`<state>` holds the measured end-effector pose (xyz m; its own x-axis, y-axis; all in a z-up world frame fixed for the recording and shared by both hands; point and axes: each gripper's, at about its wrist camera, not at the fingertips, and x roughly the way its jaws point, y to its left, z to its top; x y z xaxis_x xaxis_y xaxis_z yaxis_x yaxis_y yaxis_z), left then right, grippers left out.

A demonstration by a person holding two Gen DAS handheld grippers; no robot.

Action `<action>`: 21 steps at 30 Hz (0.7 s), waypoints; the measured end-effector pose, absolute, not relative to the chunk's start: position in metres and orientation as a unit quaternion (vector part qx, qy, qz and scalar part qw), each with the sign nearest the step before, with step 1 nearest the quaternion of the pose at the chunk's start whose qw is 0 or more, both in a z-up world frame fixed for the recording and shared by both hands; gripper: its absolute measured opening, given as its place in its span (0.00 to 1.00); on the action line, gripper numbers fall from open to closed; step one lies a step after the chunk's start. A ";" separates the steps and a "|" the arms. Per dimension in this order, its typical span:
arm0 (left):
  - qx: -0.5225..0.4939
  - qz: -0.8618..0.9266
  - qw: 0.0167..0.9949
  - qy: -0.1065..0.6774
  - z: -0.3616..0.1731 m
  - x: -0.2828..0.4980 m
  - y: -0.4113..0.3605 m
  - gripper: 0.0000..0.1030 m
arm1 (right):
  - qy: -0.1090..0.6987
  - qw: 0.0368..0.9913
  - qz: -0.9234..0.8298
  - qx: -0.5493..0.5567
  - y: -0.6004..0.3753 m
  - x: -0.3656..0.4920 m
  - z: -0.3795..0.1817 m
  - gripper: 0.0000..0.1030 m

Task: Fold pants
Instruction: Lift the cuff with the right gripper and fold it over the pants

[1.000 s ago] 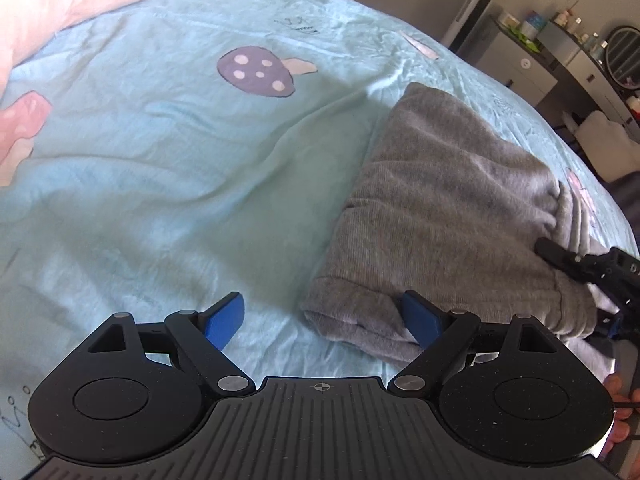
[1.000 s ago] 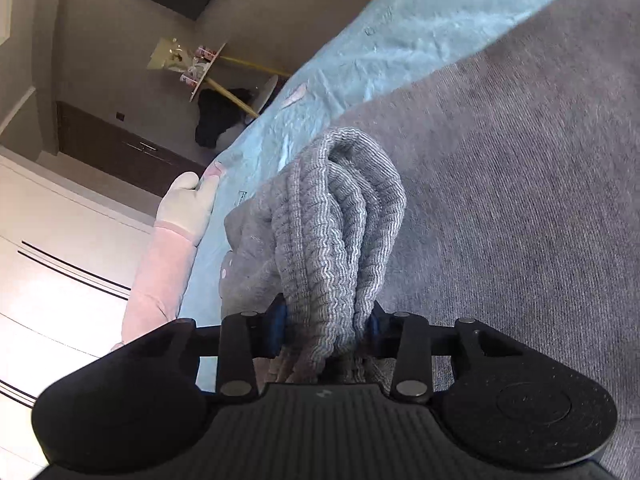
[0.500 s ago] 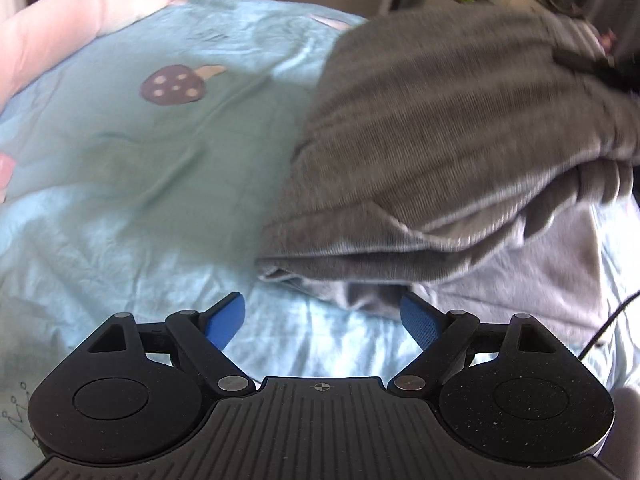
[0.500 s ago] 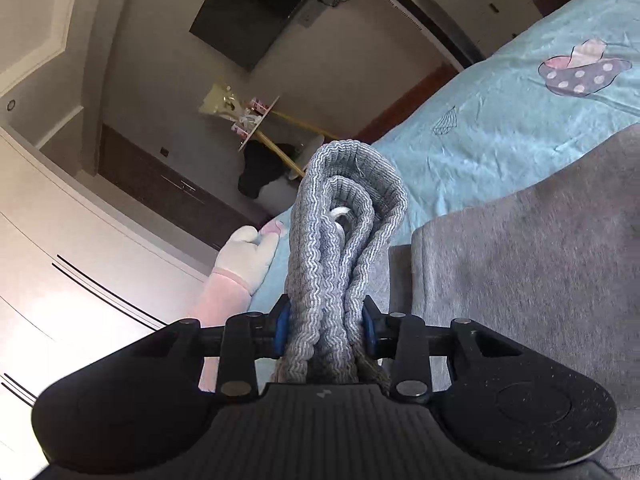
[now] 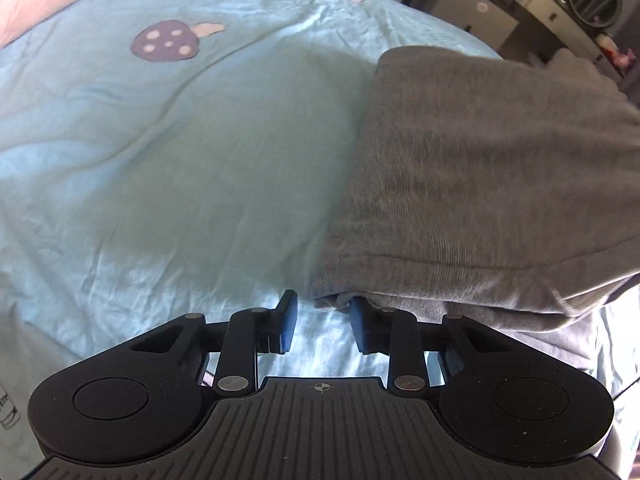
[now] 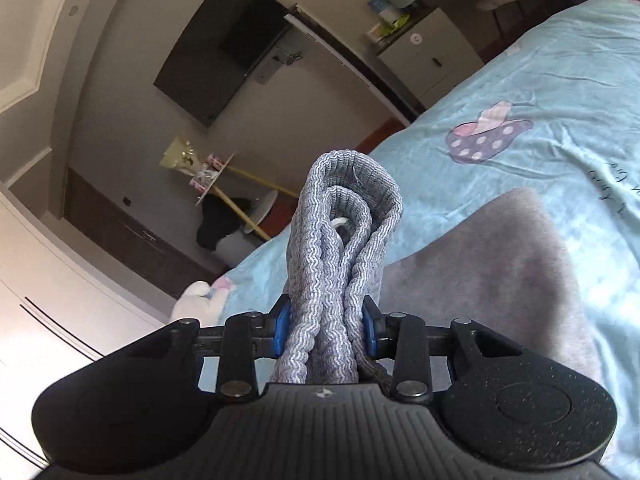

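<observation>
Between the right gripper's (image 6: 325,330) jaws sits the bunched ribbed waistband (image 6: 344,240), clamped tight. At the pants' (image 5: 480,184) near corner on the bed (image 5: 160,160), the left gripper's (image 5: 323,326) jaws are closing, nothing pinched yet. Mid-fold; next, secure that corner.

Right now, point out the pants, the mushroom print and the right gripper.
pants (image 5: 480,184): left wrist view, flat top of the folded grey stack.
mushroom print (image 5: 166,40): left wrist view, spotted purple cap on the blue bedsheet.
right gripper (image 6: 325,326): right wrist view, between its blue fingertips, shut on the ribbed waistband.
</observation>
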<state>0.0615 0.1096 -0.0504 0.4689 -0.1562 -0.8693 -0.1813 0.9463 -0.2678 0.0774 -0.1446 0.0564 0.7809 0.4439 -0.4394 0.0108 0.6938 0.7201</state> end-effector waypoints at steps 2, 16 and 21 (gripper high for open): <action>-0.153 -0.013 0.842 0.517 -0.049 0.060 0.105 0.33 | 0.318 0.874 0.100 0.354 -0.151 0.076 0.042 0.34; -0.226 -0.010 0.858 0.462 -0.027 0.081 0.114 0.72 | 0.401 0.796 0.084 0.446 -0.196 0.083 -0.049 0.77; -0.239 0.001 0.843 0.481 -0.056 0.086 0.096 0.76 | 0.408 0.807 0.073 0.420 -0.184 0.095 -0.044 0.41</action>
<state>0.0865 0.0957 -0.0562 0.5372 -0.2279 -0.8121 -0.2322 0.8856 -0.4022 0.0951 -0.1844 -0.0439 0.6562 0.4613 -0.5972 0.2243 0.6365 0.7380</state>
